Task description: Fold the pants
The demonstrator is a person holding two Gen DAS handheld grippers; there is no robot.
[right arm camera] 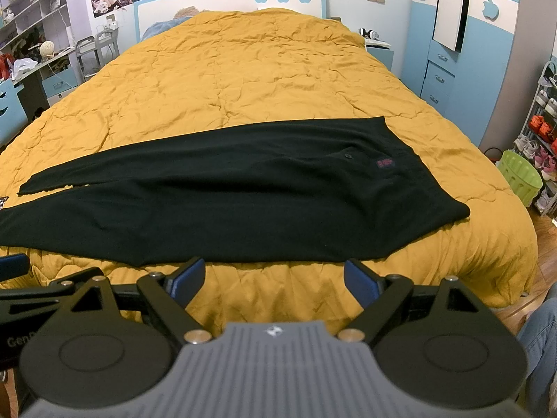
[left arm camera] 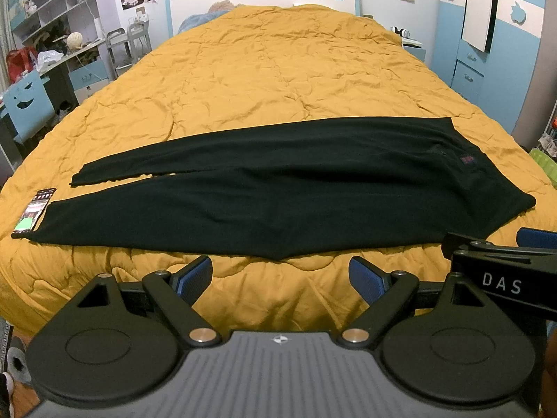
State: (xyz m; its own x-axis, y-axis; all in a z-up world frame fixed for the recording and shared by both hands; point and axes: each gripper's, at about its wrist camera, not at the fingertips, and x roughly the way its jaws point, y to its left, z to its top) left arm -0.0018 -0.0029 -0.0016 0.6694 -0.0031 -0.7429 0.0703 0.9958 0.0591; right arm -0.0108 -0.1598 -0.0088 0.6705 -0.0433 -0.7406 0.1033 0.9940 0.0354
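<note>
Black pants (left arm camera: 278, 188) lie flat across the near part of a bed with a mustard quilt (left arm camera: 271, 69). The waist is at the right and the two leg ends are at the left. They also show in the right wrist view (right arm camera: 243, 202), with a small red label (right arm camera: 384, 164) near the waist. My left gripper (left arm camera: 280, 275) is open and empty, just short of the pants' near edge. My right gripper (right arm camera: 275, 278) is open and empty, beside the left one, also just short of the near edge.
A phone (left arm camera: 33, 212) lies on the quilt by the near leg end. A desk and shelves (left arm camera: 52, 45) stand left of the bed. A blue wardrobe (right arm camera: 452, 45), a green basket (right arm camera: 520, 176) and a shoe rack (right arm camera: 543, 132) stand to the right.
</note>
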